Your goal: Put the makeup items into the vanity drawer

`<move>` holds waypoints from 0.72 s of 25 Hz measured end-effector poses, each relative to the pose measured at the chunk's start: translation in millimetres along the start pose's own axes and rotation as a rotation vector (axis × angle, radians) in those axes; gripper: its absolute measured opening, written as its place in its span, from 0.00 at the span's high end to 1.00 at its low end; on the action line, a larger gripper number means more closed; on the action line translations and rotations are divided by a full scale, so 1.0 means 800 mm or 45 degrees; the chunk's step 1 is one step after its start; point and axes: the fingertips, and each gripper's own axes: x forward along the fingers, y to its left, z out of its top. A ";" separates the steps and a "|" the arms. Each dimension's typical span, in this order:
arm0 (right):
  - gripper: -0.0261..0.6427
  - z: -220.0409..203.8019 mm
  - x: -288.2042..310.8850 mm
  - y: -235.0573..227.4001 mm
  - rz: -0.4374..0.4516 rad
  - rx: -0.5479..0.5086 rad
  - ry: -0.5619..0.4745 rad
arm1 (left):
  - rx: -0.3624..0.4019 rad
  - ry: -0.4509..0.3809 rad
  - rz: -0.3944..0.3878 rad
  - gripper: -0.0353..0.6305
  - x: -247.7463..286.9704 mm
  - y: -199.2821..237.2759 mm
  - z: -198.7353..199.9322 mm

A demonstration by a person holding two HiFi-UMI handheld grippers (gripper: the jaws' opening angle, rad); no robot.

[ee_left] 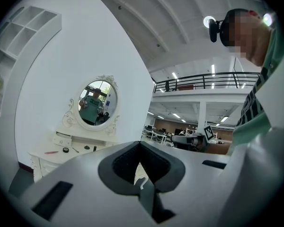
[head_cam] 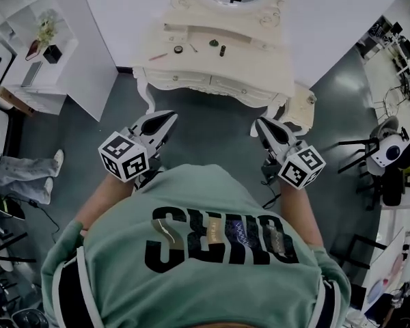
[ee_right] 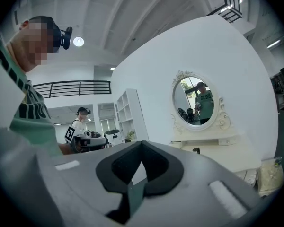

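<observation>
A white vanity [head_cam: 249, 63] stands ahead against the wall, and its front drawers [head_cam: 184, 80] are closed. On its top lie a red pencil [head_cam: 158, 57], a round black compact [head_cam: 178, 49], a thin stick [head_cam: 193, 47] and a small black bottle [head_cam: 222, 50]. My left gripper [head_cam: 167, 119] and right gripper [head_cam: 260, 123] are held at chest height, well short of the vanity. Both are shut with nothing in them. The left gripper view has the left gripper [ee_left: 141, 143] aimed towards the vanity [ee_left: 47, 162] and the red pencil [ee_left: 51, 152]. In the right gripper view the right gripper [ee_right: 142, 144] sits below the black bottle [ee_right: 196, 150].
An oval mirror [ee_left: 97, 103] tops the vanity. A cushioned stool [head_cam: 301, 106] stands at its right corner. A white shelf unit [head_cam: 27, 26] is at the left, with a seated person's legs [head_cam: 20, 173] below it. Chairs and desks [head_cam: 389, 152] crowd the right side.
</observation>
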 end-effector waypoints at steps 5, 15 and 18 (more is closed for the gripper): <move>0.94 0.002 0.063 -0.030 -0.022 0.000 0.022 | -0.046 -0.002 -0.017 0.94 0.023 0.069 0.009; 0.94 0.065 0.259 -0.110 -0.150 -0.039 -0.051 | 0.017 0.014 -0.248 0.94 0.125 0.271 0.102; 0.94 0.085 0.315 -0.134 -0.196 -0.035 -0.089 | 0.089 0.019 -0.311 0.94 0.145 0.324 0.139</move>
